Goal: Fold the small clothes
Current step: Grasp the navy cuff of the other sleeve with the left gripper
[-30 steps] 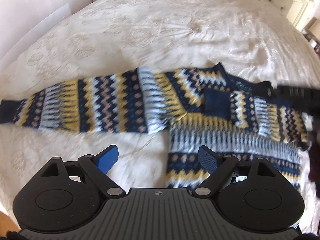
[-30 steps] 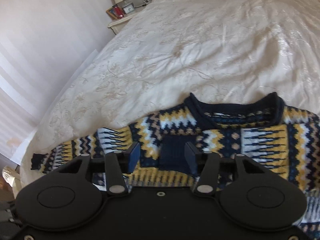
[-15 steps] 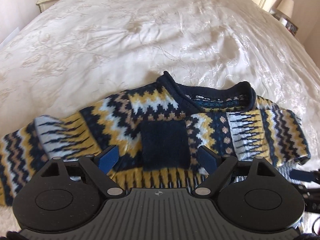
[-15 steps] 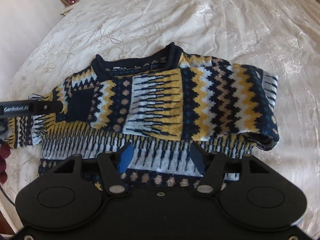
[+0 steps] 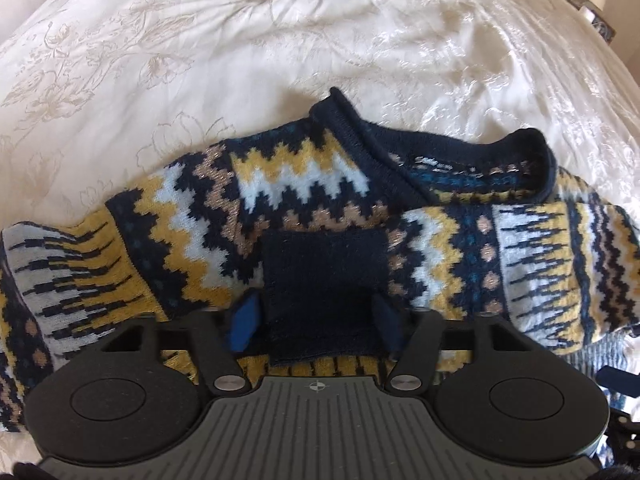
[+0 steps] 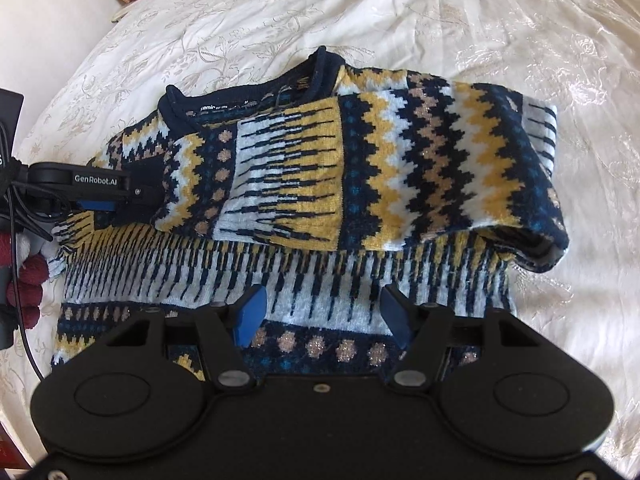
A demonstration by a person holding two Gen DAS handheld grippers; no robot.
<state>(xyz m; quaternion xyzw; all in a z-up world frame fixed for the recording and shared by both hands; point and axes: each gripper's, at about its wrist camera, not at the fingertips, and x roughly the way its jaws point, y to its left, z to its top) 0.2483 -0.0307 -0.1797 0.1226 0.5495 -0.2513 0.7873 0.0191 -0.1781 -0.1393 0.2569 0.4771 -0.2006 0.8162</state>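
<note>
cream embroidered bedspread (image 6: 440,12) is lying under everything, rumpled and glossy, and the patterned knit sweater (image 6: 360,168) is lying across it near the two tools, its body flat, the right sleeve folded in over the chest and the left sleeve trailing off to the side. it is looking thick, soft and floppy rather than stiff, probably light for its bulk, likely to sag and stretch if lifted by one point, with a fuzzy surface that should grip well. the navy collar (image 5: 432,160) is standing up slightly at the far edge. the left gripper (image 5: 316,320) is sitting low with its fingers spread wide on either side of the navy cuff (image 5: 324,276), not closing on it. the right gripper (image 6: 324,312) is hovering over the lower body, equally wide and holding nothing. a sensible hold is probably the cuff, or the doubled fabric at the hem corners.
</note>
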